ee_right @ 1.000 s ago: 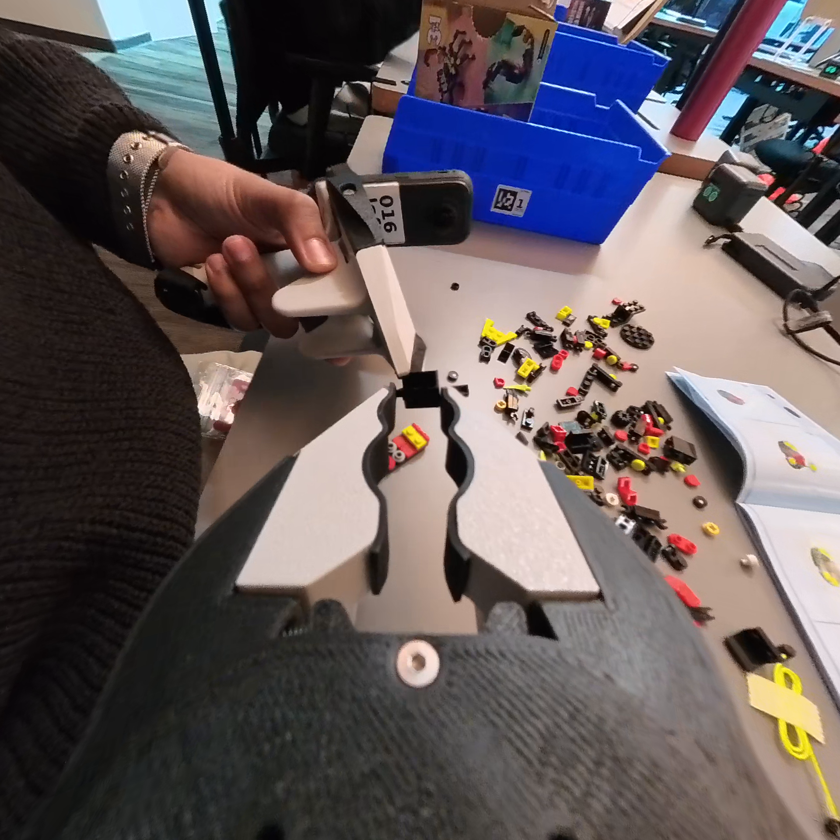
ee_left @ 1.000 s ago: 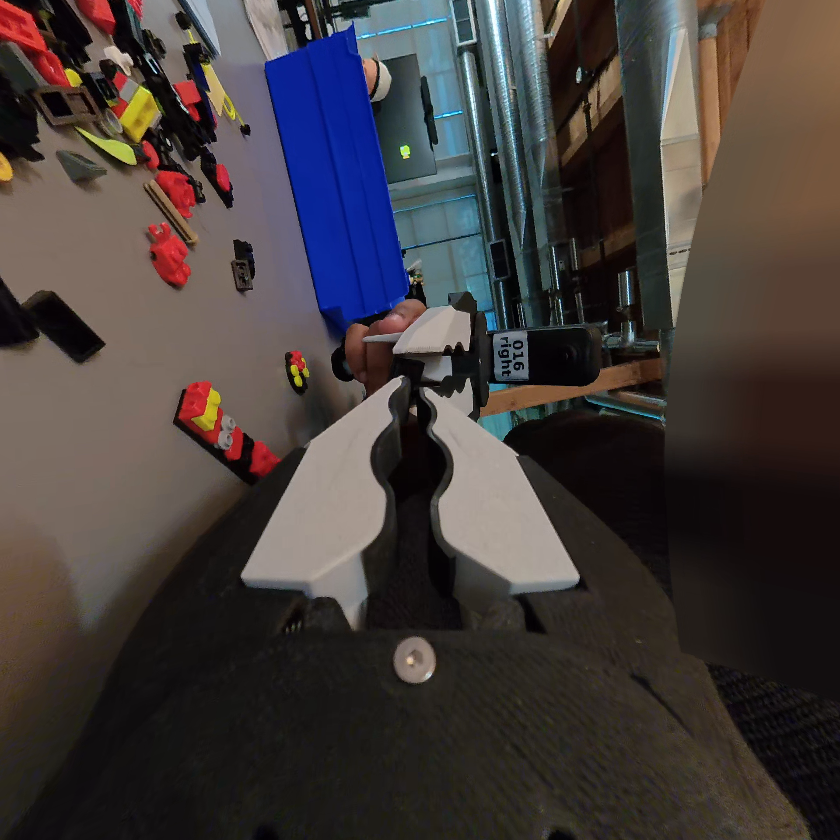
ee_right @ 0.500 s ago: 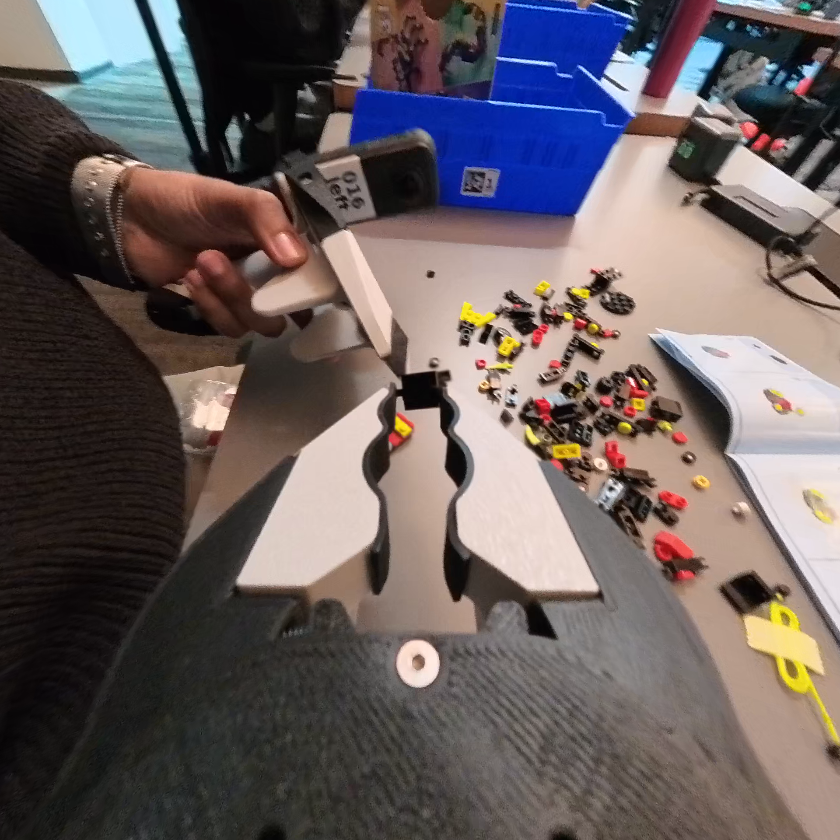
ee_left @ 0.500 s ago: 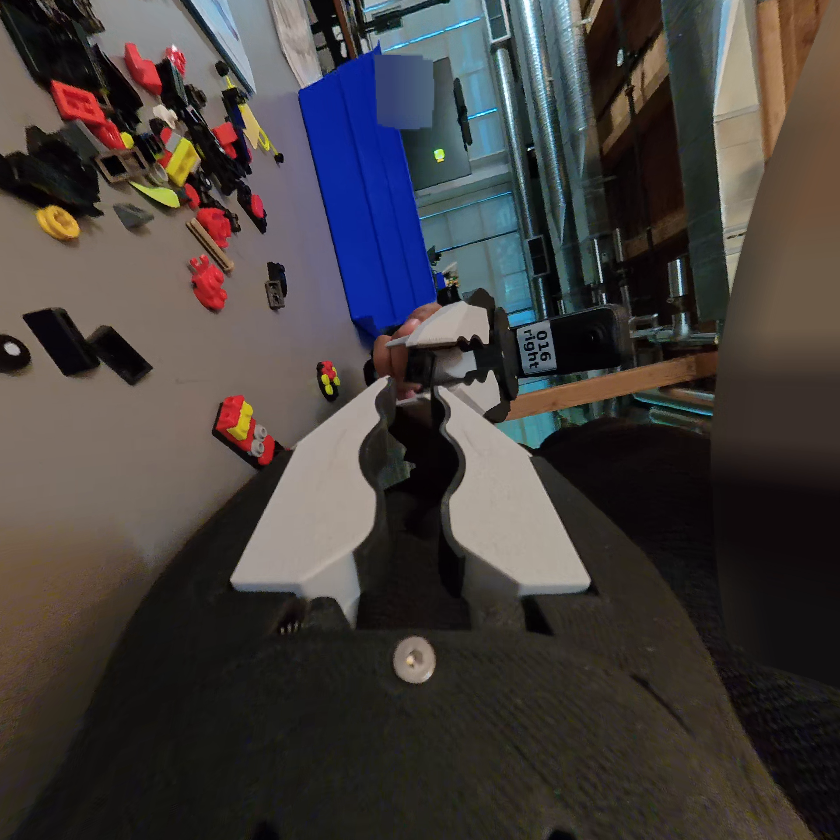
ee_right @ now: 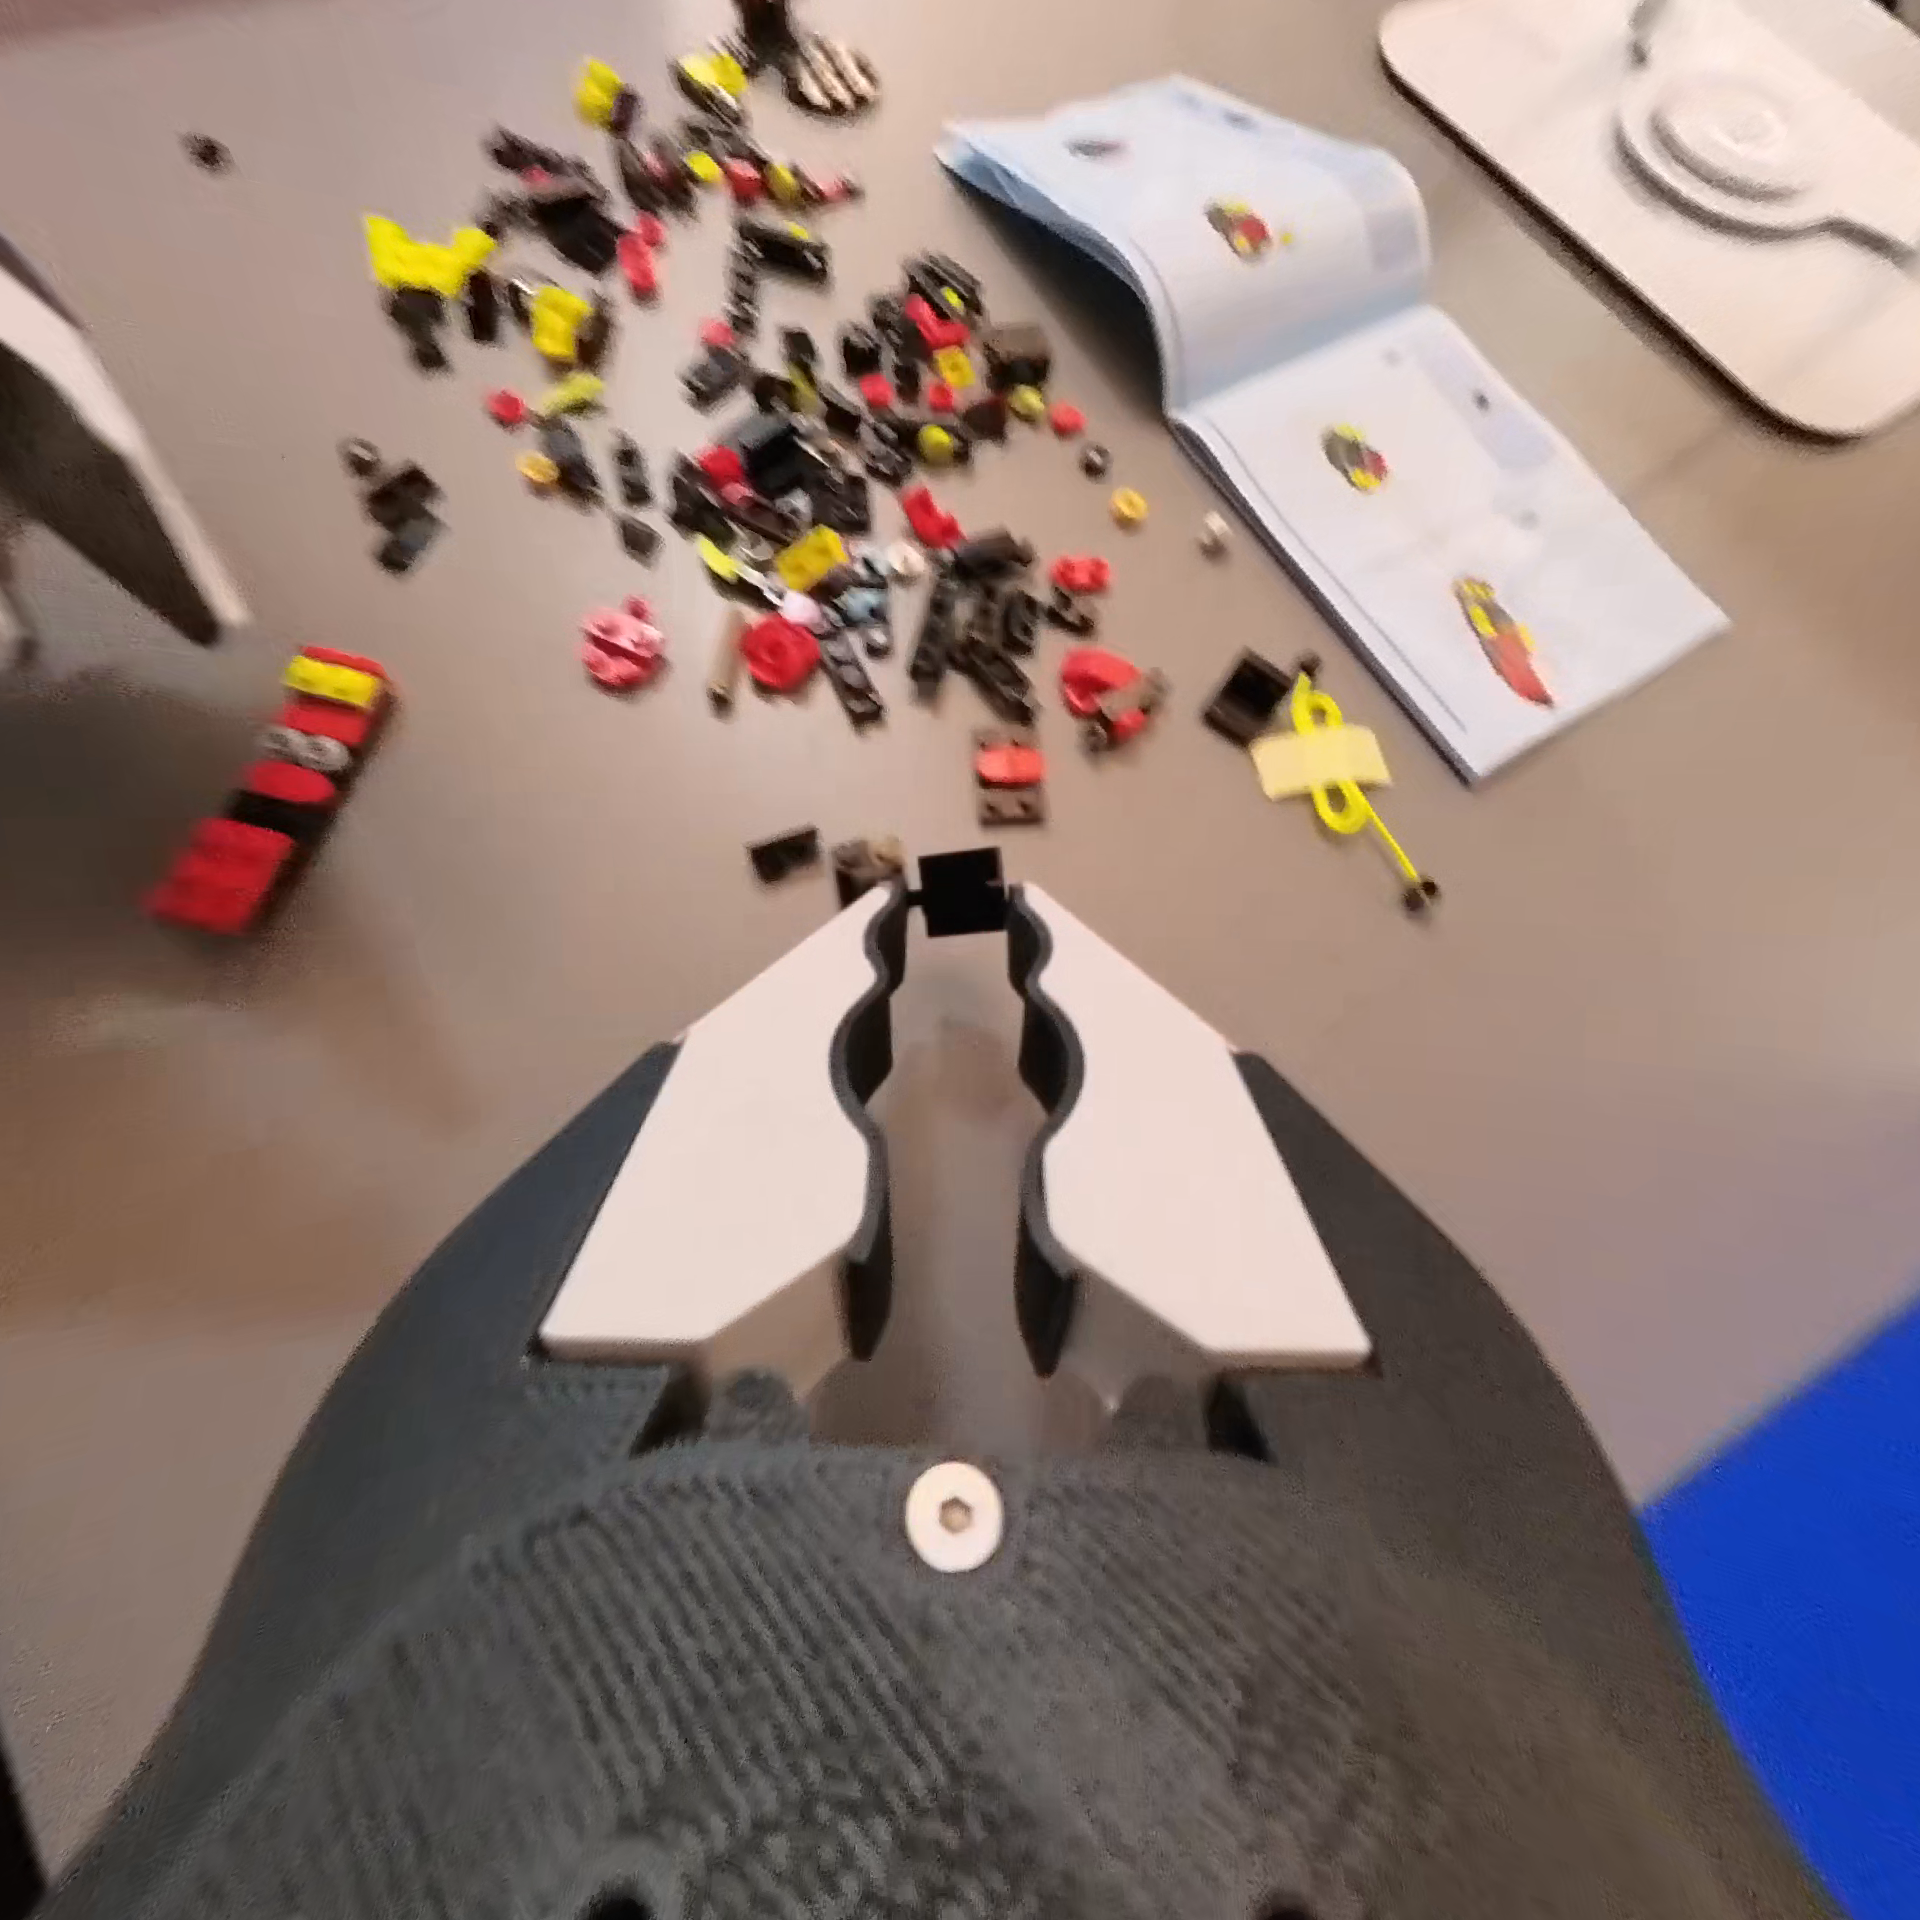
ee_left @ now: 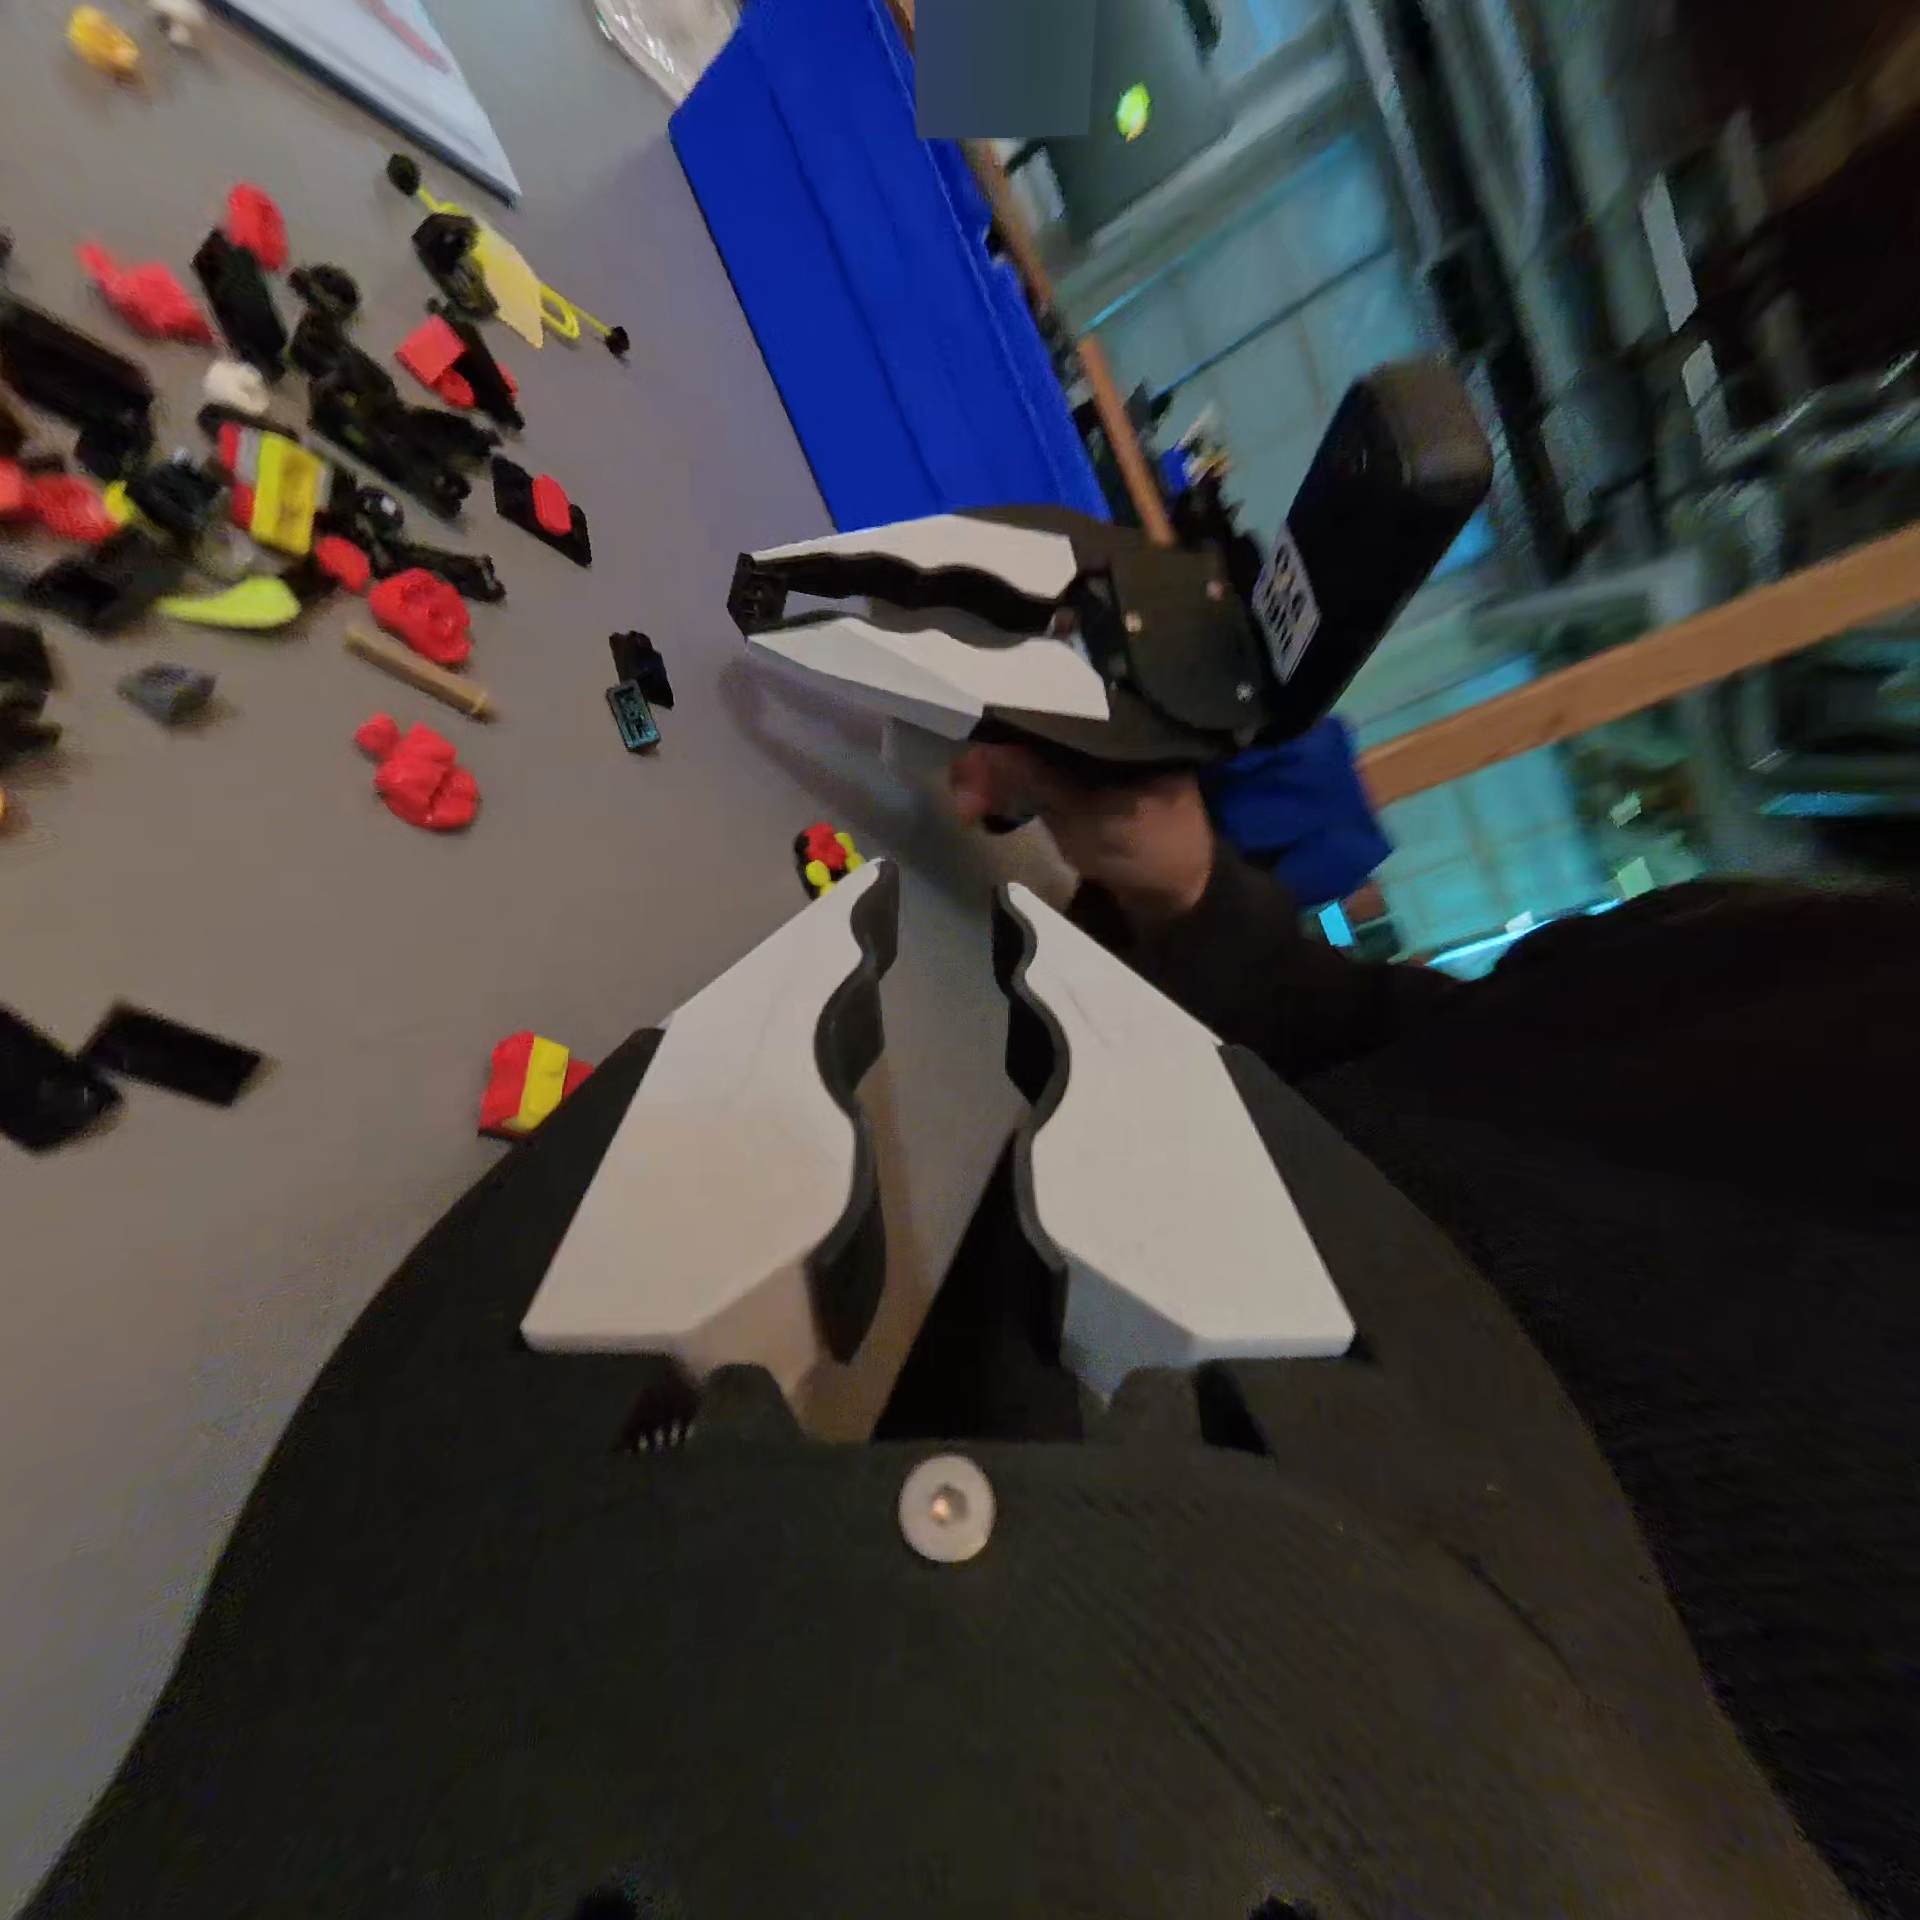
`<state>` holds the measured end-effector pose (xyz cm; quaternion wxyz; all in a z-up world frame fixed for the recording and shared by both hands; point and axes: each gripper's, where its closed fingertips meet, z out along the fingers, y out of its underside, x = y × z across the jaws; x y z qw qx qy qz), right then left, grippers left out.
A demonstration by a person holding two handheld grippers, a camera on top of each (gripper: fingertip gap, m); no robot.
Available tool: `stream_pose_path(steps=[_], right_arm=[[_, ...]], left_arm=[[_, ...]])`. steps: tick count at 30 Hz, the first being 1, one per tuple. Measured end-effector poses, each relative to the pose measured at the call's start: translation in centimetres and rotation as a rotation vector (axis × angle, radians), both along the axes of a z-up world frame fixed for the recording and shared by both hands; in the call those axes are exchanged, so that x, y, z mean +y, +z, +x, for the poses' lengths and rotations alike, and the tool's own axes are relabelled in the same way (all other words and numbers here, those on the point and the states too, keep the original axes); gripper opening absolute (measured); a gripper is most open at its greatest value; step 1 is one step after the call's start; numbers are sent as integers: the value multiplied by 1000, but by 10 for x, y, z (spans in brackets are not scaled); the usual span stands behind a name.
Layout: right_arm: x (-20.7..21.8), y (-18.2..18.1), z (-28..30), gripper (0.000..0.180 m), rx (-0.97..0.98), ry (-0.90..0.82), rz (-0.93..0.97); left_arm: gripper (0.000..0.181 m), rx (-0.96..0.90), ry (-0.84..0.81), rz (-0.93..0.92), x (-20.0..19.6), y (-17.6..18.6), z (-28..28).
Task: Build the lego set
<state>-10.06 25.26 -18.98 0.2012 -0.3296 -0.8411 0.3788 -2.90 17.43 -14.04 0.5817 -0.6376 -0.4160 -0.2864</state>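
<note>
While right gripper pinches black brick, chassis lies diagonal

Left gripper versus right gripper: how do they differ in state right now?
The right gripper pinches a small black brick at its fingertips; the left gripper holds nothing. The right gripper's jaws are closed on the brick; the left gripper's jaws stand apart. Both have light fingers with wavy black pads.

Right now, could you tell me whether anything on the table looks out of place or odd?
Nothing looks damaged or spilled. The loose bricks lie scattered flat beside the open booklet, and the part-built model sits apart to their left. The right gripper grips a black brick squarely at its tips; the left gripper is open and empty.
</note>
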Motion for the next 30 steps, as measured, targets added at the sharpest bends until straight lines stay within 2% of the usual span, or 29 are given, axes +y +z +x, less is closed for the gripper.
stream_pose_path(steps=[5, 10, 14, 20, 25, 27, 30], right_arm=[[32, -16, -1, 17, -68, -123, 46], [42, -19, -1, 18, -64, -167, 26], [43, -17, -1, 30, -46, -177, 24], [28, 5, 4, 44, 6, -120, -79], [2, 32, 21, 32, 18, 2, -245], [-2, 33, 25, 21, 27, 38, -242], [-2, 34, 24, 20, 90, 56, -189]], left_arm=[[17, 209, -66, -156, 15, -5, 4], [16, 172, -97, -126, 23, -5, 4], [16, 152, -108, -124, 26, -7, 3], [16, 268, -120, -236, 27, -16, 4], [19, 389, -117, -325, 26, -20, 2], [23, 407, -109, -346, 25, -22, 1], [28, 417, -90, -347, 23, -20, -2]])
